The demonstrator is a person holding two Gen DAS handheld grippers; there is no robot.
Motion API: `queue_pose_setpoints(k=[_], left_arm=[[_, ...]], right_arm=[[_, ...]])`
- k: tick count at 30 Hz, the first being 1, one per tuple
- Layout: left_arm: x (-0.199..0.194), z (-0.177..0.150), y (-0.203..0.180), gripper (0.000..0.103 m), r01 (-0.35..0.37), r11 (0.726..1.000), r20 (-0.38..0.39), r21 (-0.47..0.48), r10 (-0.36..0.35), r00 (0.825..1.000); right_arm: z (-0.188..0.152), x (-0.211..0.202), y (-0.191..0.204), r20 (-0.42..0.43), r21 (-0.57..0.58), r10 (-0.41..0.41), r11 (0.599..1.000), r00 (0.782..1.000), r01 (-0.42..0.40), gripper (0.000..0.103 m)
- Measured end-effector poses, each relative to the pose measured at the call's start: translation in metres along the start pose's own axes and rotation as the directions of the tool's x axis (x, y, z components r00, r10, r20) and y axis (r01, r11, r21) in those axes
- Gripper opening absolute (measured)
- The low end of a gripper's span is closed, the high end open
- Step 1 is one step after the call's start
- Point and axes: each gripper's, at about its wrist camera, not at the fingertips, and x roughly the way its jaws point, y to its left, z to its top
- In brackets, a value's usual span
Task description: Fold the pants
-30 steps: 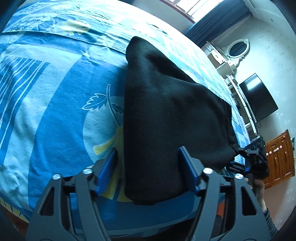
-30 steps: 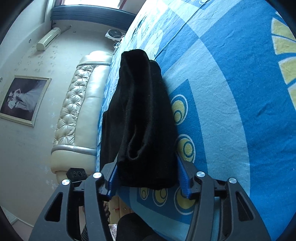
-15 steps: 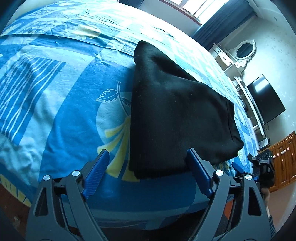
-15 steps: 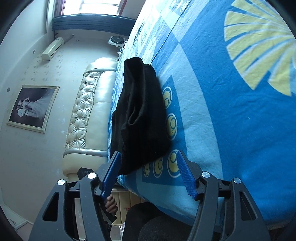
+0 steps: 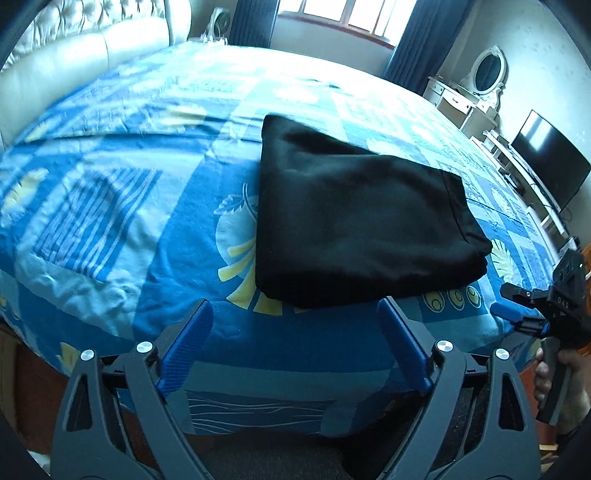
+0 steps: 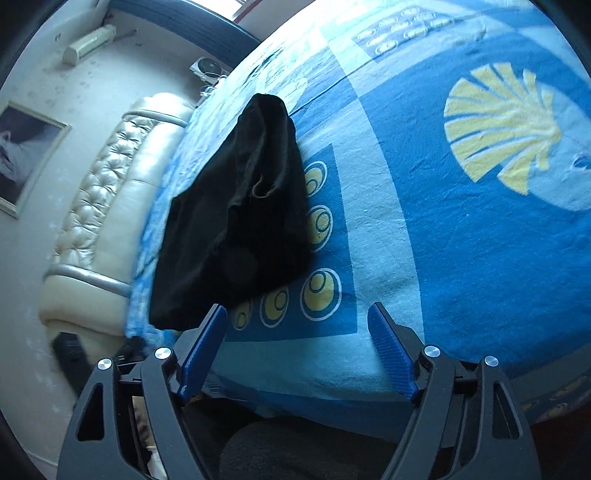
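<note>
The black pants point(image 5: 354, 218) lie folded into a compact rectangle on the blue patterned bedspread point(image 5: 122, 206), near the bed's front edge. My left gripper point(image 5: 295, 314) hangs just in front of the fold's near edge, its jaws opening, with nothing between the blue pads. In the right wrist view the same pants point(image 6: 236, 221) show their stacked layers from the side. My right gripper point(image 6: 297, 317) is off the pants' corner, jaws opening and empty. The right gripper point(image 5: 517, 302) also appears at the left wrist view's right edge, held by a hand point(image 5: 565, 376).
A cream tufted headboard point(image 6: 107, 206) runs along the bed's far side. A dresser with an oval mirror point(image 5: 487, 70) and a dark TV point(image 5: 546, 158) stand by the right wall. Windows with dark curtains point(image 5: 417, 33) are at the back. The bed edge lies right under both grippers.
Both grippers let go of the pants' near edge, widened and drew back and up. The folded pants now rest free on the bedspread.
</note>
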Motion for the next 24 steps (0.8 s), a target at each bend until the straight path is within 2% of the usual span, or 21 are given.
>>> queue_pose_setpoints(k=[3,6,10,14,18,24], left_arm=[[-0.007,-0.004,-0.007,0.091,-0.021,1.0,0.015,0.012,0.02,1.0],[-0.012,-0.007,-0.011,0.091,-0.023,1.0,0.023,0.003,0.023,0.999],[-0.014,-0.008,-0.016,0.091,-0.034,0.999,0.034,0.007,0.034,0.999],[-0.012,-0.009,-0.019,0.091,-0.056,0.998,0.035,0.012,0.055,0.998],[-0.011,-0.008,-0.018,0.092,-0.073,0.997,0.037,0.001,0.073,0.997],[-0.016,-0.007,-0.021,0.096,-0.121,0.992,0.072,0.023,0.119,0.99]], right_arm=[[-0.006,-0.007,0.016,0.044,-0.06,-0.111,0.992,0.993,0.113,0.079],[-0.013,-0.012,0.033,0.095,-0.13,-0.222,0.964,0.97,0.234,0.081],[-0.025,-0.011,0.056,0.143,-0.22,-0.296,0.921,0.944,0.322,0.083],[-0.034,-0.007,0.072,0.189,-0.281,-0.329,0.885,0.925,0.372,0.083],[-0.041,-0.007,0.084,0.252,-0.323,-0.362,0.843,0.897,0.431,0.084],[-0.043,-0.007,0.086,0.258,-0.326,-0.357,0.843,0.898,0.428,0.084]])
